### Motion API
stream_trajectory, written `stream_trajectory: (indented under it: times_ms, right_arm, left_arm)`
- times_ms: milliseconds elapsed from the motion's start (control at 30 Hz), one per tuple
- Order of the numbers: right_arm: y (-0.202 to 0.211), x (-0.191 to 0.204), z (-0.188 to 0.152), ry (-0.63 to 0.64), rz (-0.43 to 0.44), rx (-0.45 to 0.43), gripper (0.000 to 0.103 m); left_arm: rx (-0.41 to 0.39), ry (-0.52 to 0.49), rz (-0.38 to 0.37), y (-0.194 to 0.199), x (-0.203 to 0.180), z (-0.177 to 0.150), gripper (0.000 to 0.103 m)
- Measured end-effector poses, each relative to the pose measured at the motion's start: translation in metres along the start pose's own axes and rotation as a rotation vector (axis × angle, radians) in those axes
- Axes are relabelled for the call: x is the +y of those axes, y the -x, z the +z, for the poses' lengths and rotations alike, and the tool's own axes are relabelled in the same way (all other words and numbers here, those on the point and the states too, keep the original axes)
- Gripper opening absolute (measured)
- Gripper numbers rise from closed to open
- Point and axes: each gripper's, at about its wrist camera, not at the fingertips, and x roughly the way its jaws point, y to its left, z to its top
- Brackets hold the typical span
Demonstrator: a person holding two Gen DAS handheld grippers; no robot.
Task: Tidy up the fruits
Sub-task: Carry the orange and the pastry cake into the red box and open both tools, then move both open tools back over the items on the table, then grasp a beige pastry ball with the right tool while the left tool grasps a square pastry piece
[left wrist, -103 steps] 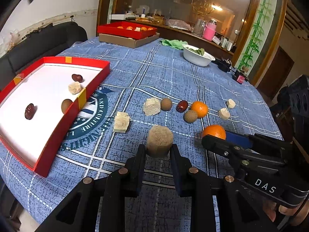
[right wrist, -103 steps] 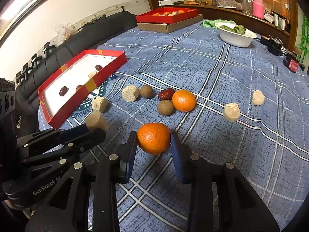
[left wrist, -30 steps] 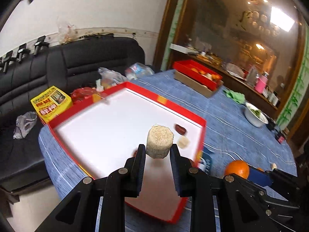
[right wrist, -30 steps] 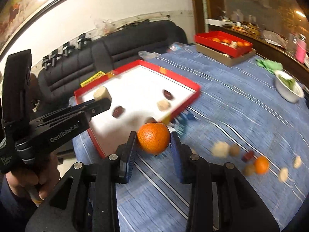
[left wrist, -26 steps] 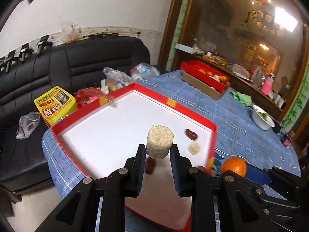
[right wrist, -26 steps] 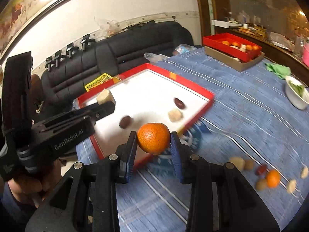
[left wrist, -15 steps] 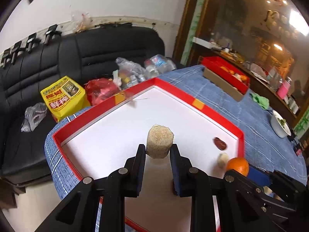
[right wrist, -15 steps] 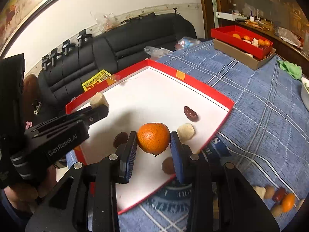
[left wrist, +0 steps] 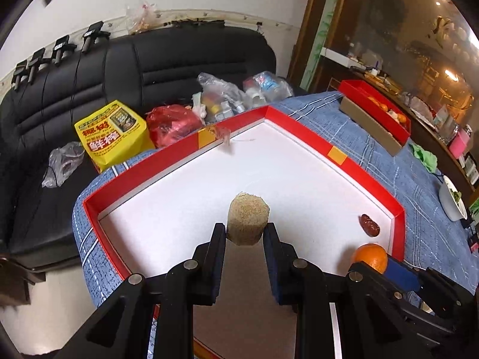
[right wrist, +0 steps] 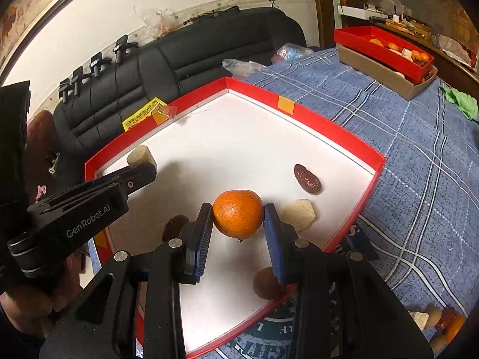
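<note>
My left gripper (left wrist: 244, 234) is shut on a tan grainy cylinder cake (left wrist: 247, 221) and holds it above the white floor of the red-walled tray (left wrist: 179, 158). My right gripper (right wrist: 238, 224) is shut on an orange (right wrist: 238, 217) above the same tray (right wrist: 338, 140). In the right wrist view the tray holds a dark red date (right wrist: 307, 179), a pale chunk (right wrist: 299, 214), a brown round fruit (right wrist: 265, 282) and a dark fruit (right wrist: 175, 227). The left gripper (right wrist: 140, 166) with its cake shows at the tray's left. The orange (left wrist: 369, 257) and a date (left wrist: 369, 225) show in the left wrist view.
A blue checked cloth (right wrist: 419, 155) covers the table. A second red box on cardboard (right wrist: 386, 51) with oranges stands far back. Loose fruits (right wrist: 443, 320) lie at the lower right. A black sofa (left wrist: 89, 83) with bags (left wrist: 110, 131) lies beyond the table edge.
Both grippers have moved further over the red tray and closer to it, each still holding its item. The tray now fills more of both views.
</note>
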Motion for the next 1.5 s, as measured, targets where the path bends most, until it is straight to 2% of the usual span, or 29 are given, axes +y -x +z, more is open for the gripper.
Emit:
stream_trajectory:
  times_ms: [100,133,200,233,267,367,467,567,733,800,833,900,1000,1133,1433,1500]
  right_arm:
    - [-0.005,0.002,0.001,0.002,0.001,0.024,0.035]
    - [-0.007,0.003,0.001,0.001,0.001,0.036,0.035]
    - [-0.008,0.005,0.000,0.012,-0.009,0.055,0.046]
    - [-0.006,0.006,0.000,0.020,-0.020,0.054,0.062]
    - [-0.003,0.007,-0.001,0.023,-0.025,0.045,0.064]
    - [0.018,0.008,-0.003,0.027,-0.017,0.000,0.064]
    - [0.052,0.004,-0.009,0.029,-0.026,-0.066,0.064]
    - [0.091,-0.012,-0.022,0.009,-0.047,-0.129,0.064]
    - [0.156,-0.066,-0.066,-0.050,-0.160,-0.195,0.064]
    - [0.172,-0.092,-0.085,-0.091,-0.222,-0.194,0.064]
    - [0.181,-0.112,-0.101,-0.123,-0.280,-0.184,0.064]
    - [0.189,-0.137,-0.122,-0.171,-0.336,-0.162,0.064]
    - [0.195,-0.176,-0.154,-0.262,-0.398,-0.111,0.064]
    - [0.191,-0.197,-0.168,-0.281,-0.412,-0.067,0.063]
    - [0.153,-0.212,-0.148,-0.241,-0.433,-0.004,0.062]
    - [0.151,-0.210,-0.145,-0.226,-0.434,-0.004,0.058]
  left_arm:
    - [0.021,0.012,0.017,-0.004,0.003,-0.001,0.030]
    - [0.028,0.008,0.026,-0.004,0.003,-0.002,0.043]
    - [0.053,0.010,0.050,-0.004,0.004,-0.004,0.056]
    - [0.055,0.015,0.050,0.000,0.004,-0.004,0.058]
    - [0.056,0.020,0.054,0.002,0.005,-0.005,0.059]
    - [0.034,0.051,0.048,0.021,0.004,-0.006,0.060]
    - [-0.026,0.068,0.024,0.047,-0.002,-0.012,0.061]
    - [-0.085,0.040,-0.031,0.076,-0.021,-0.025,0.062]
    - [-0.118,-0.092,-0.120,0.102,-0.065,-0.061,0.062]
    - [-0.120,-0.161,-0.161,0.108,-0.084,-0.082,0.062]
    - [-0.113,-0.187,-0.171,0.108,-0.092,-0.090,0.062]
    - [-0.081,-0.262,-0.216,0.106,-0.112,-0.112,0.062]
    - [-0.025,-0.355,-0.256,0.098,-0.138,-0.140,0.062]
    - [0.006,-0.407,-0.267,0.091,-0.155,-0.154,0.062]
    - [0.038,-0.425,-0.270,0.070,-0.170,-0.146,0.062]
    - [0.049,-0.428,-0.264,0.063,-0.178,-0.144,0.062]
